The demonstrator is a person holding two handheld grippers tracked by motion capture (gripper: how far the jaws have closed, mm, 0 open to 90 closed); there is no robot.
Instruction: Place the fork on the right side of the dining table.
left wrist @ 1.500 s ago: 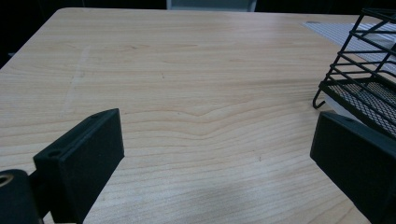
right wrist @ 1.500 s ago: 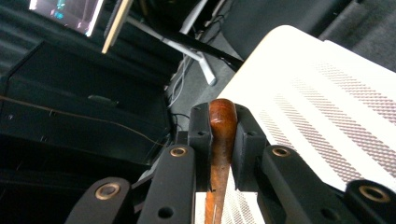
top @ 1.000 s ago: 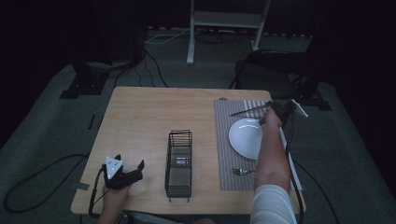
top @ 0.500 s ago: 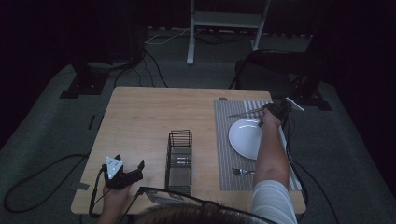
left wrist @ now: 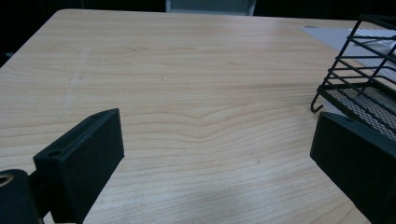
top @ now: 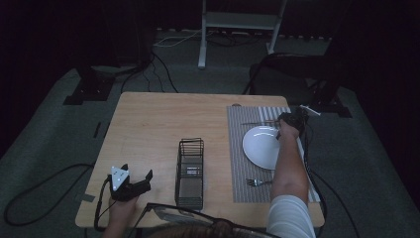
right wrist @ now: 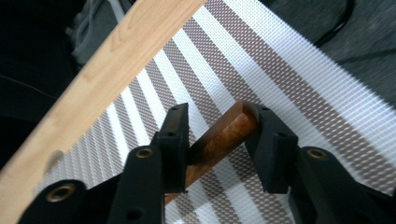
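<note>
Now the right gripper (top: pixel 287 120) is over the far right part of the striped placemat (top: pixel 237 148), just behind the white plate (top: pixel 262 148). In the right gripper view its two black jaws are closed on a brown wooden handle (right wrist: pixel 219 137), which lies slanted between them above the placemat (right wrist: pixel 289 79). In the high view a thin dark piece, probably the blade of a knife (top: pixel 257 122), goes from this gripper to the left, along the far edge of the plate; if it touches the mat I cannot tell. A fork (top: pixel 257 182) lies on the near part of the placemat, beside the person's right forearm (top: pixel 287 168).

The left gripper (top: pixel 136 183) rests at the near left corner of the wooden table (top: pixel 158 119), held by the left hand (top: pixel 121 203). Its jaws stand wide apart with nothing between them, only bare wood (left wrist: pixel 187 107) under them. A black wire basket (top: pixel 190 171) stands upright near the middle of the table, just to the right of this gripper; its corner shows also in the left gripper view (left wrist: pixel 359 70).
</note>
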